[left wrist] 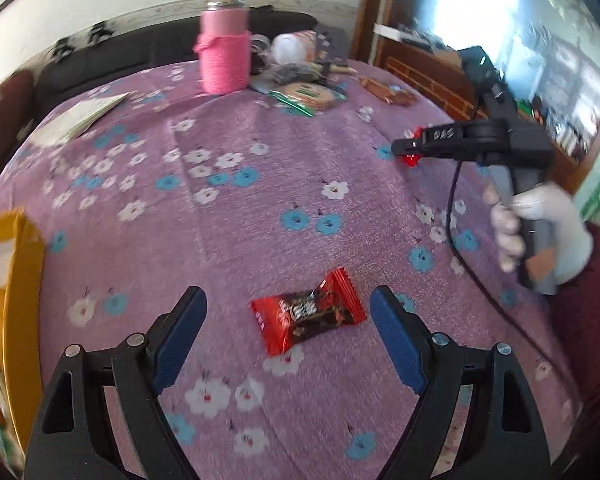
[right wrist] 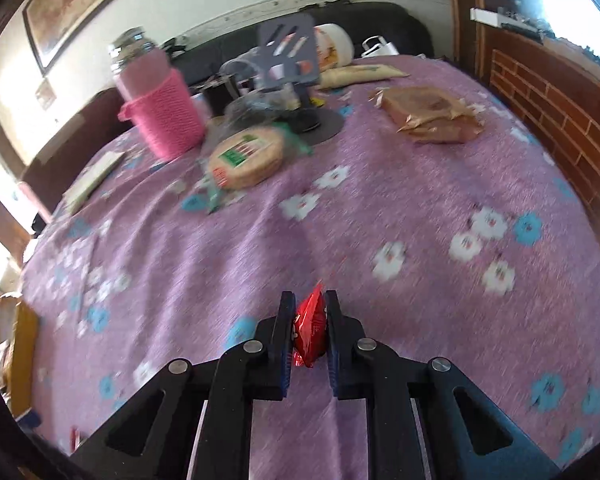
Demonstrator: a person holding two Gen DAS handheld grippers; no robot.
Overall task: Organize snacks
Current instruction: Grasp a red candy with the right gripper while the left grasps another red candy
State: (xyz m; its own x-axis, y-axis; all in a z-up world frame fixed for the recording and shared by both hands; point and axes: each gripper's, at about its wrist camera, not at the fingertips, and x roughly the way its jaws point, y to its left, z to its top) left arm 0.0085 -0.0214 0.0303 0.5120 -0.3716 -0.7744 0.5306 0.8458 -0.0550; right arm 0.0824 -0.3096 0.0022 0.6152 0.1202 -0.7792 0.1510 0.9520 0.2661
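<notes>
A red and black snack packet (left wrist: 308,314) lies on the purple flowered tablecloth (left wrist: 236,208), between the wide-apart fingers of my left gripper (left wrist: 288,300), which is open and does not touch it. My right gripper (right wrist: 309,300) is shut on a second red snack packet (right wrist: 310,334), held upright between its blue pads above the cloth. In the left wrist view the right gripper (left wrist: 406,148) shows at the right with red wrapper (left wrist: 412,159) sticking out of its tip, held by a white-gloved hand (left wrist: 540,232).
A yellow box (left wrist: 18,304) stands at the left edge. At the far side are a pink knit-covered jar (right wrist: 160,108), a round packet of flatbreads (right wrist: 246,156), a brown wrapped snack pack (right wrist: 432,116), a grey stand (right wrist: 292,60) and a booklet (left wrist: 84,114).
</notes>
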